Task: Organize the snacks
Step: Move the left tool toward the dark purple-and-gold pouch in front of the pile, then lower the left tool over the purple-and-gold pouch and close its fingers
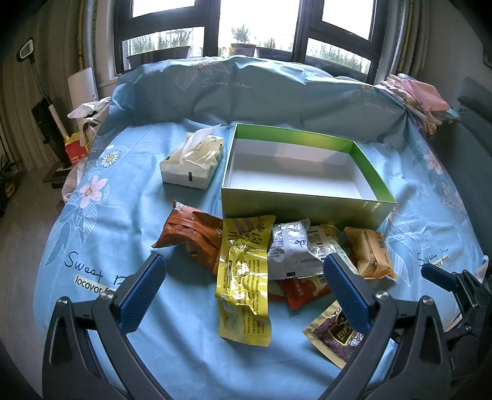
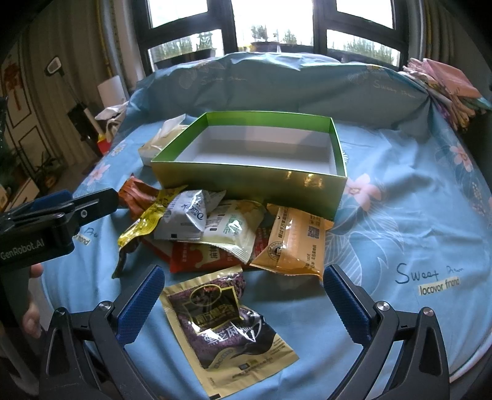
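Supporting surface: bed covered by a light blue floral sheet (image 1: 129, 215). Lying directly on it: an open green box (image 1: 295, 212) with white interior at frame centre; a tissue pack (image 1: 192, 161) just left of it; a loose heap of snack packets (image 1: 295, 249) along the box's near wall; a purple-and-gold packet (image 2: 227, 326) nearer the lower edge.

Daylight is pouring through dark-framed windows (image 1: 252, 27) behind a bed wearing a blue floral sheet (image 1: 107, 221). Folded cloths (image 2: 449, 86) are lying at its far right corner.
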`<state>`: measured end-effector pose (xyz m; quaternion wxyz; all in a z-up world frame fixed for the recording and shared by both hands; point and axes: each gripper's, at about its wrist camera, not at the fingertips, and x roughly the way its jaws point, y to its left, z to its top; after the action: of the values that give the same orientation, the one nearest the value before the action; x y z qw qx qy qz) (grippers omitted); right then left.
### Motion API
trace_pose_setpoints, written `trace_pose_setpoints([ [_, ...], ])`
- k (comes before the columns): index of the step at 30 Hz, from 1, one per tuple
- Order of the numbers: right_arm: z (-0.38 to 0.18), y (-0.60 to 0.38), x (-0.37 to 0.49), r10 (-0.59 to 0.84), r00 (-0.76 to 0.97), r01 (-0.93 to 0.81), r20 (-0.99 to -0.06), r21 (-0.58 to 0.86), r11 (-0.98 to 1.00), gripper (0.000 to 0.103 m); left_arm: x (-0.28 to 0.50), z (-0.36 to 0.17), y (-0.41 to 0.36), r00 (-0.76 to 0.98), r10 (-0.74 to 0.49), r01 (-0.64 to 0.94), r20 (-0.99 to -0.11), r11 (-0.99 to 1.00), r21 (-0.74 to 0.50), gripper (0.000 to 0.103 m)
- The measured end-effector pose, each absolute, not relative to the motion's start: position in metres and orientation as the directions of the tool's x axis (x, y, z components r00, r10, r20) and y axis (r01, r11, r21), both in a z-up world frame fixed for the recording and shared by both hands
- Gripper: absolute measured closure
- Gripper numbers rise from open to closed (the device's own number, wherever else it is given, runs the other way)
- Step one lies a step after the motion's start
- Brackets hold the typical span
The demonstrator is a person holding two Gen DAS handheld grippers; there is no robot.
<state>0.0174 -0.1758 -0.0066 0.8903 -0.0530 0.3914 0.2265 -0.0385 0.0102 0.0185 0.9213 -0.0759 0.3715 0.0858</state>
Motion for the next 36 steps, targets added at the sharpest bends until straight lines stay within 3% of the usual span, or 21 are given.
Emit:
trace_pose_setpoints([
  [26, -0.004, -0.176, 0.014, 0.368, 0.597, -0.453, -0.713, 0.079, 0.888, 0.0, -0.037, 0.015, 0.008, 0.705, 0.086, -0.204, -0.704, 0.975, -0.084, 0.0],
  [30, -0.004, -0.178, 0.014, 0.368, 0.595, -0.453, -0.715, 0.08, 0.888, 0.0, -0.035, 0.012, 0.004, 0.696, 0.046, -0.175, -0.716, 0.979, -0.107, 0.0],
  [36, -0.011, -0.192, 0.009, 0.369, 0.578, -0.46, -0.728, 0.082, 0.884, 0.0, -0.032, -0.002, 0.004, 0.648, -0.114, -0.095, -0.753, 0.969, -0.229, 0.0],
])
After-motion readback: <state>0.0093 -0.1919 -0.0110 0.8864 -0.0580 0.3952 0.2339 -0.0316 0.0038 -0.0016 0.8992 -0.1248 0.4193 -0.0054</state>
